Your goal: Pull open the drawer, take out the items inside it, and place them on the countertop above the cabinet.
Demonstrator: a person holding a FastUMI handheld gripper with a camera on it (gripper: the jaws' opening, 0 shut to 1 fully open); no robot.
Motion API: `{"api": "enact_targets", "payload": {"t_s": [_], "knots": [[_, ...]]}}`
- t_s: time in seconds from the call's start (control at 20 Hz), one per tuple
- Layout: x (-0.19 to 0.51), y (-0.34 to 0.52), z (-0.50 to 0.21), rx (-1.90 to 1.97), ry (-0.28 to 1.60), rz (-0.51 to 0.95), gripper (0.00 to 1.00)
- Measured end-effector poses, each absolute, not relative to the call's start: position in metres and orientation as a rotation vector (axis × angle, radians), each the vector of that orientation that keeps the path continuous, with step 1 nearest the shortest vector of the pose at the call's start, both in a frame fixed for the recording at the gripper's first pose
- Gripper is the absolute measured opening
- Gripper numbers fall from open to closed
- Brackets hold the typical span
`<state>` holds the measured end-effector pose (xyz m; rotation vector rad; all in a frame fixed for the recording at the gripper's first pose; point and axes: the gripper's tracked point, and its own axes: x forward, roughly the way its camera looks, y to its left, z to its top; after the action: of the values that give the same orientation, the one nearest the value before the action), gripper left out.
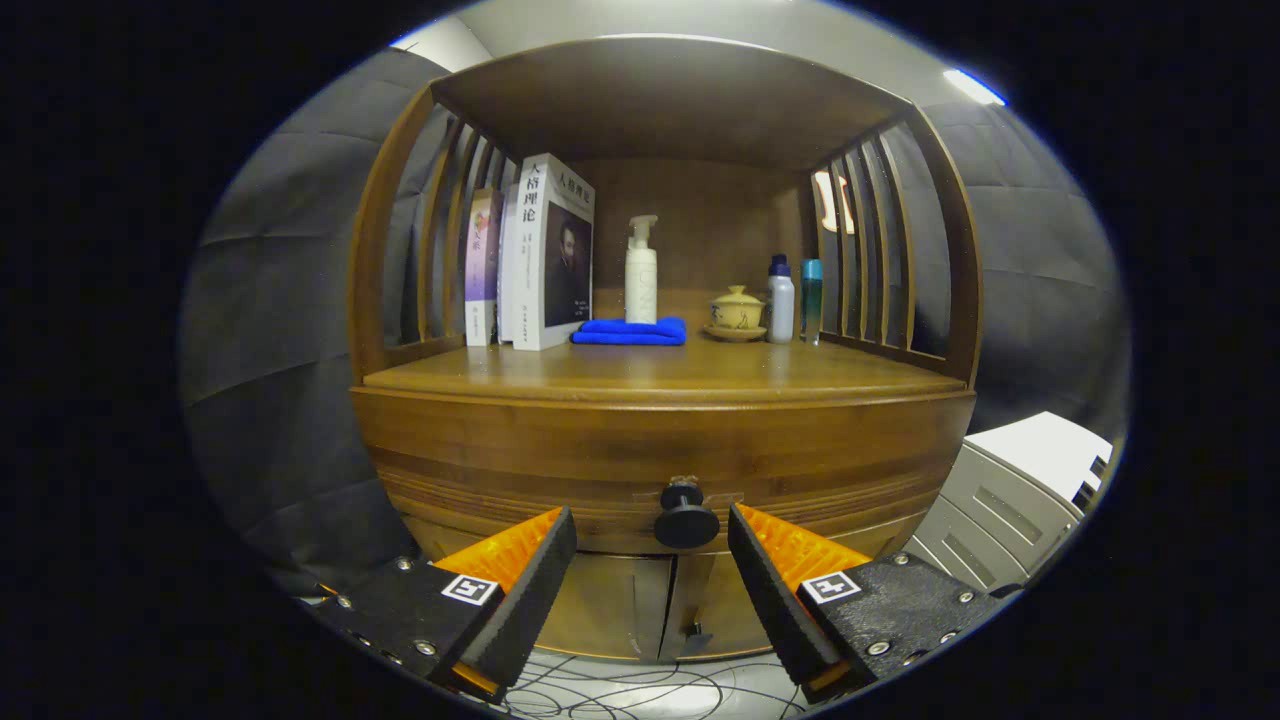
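My gripper (pixel 652 530) fingers are spread wide either side of the drawer knob (pixel 686 518), touching nothing; I'd centre, clamp its stem, then pull straight back.

1. The gripper (pixel 652 545) is wide open, with one finger on each side of the round dark knob (pixel 686 518).
2. The knob is between the fingertips, and neither finger touches it.
3. The knob sits on the front of the wooden drawer (pixel 660 470), which is closed.
4. Above the drawer is the tabletop (pixel 660 375) of the brown cabinet.
5. At the back of the tabletop stand some books (pixel 535 255).
6. Just beside the books lies a folded blue cloth (pixel 630 332).
7. A white pump bottle (pixel 641 270) stands behind the cloth.
8. Next come a small lidded cup (pixel 737 312) on a saucer and two little bottles (pixel 793 300).
9. Thin cables (pixel 620 690) lie on the floor below the cabinet.
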<state>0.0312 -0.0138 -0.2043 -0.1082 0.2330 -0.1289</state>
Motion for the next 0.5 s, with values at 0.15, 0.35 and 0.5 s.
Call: {"api": "enact_targets", "payload": {"t_s": [0.15,0.35,0.5], "knots": [[0.043,-0.025,-0.213,-0.099,0.241,-0.152,0.94],[0.059,-0.038,-0.214,-0.055,0.239,-0.170,0.89],[0.070,-0.041,-0.221,-0.027,0.254,-0.160,0.80]]}}
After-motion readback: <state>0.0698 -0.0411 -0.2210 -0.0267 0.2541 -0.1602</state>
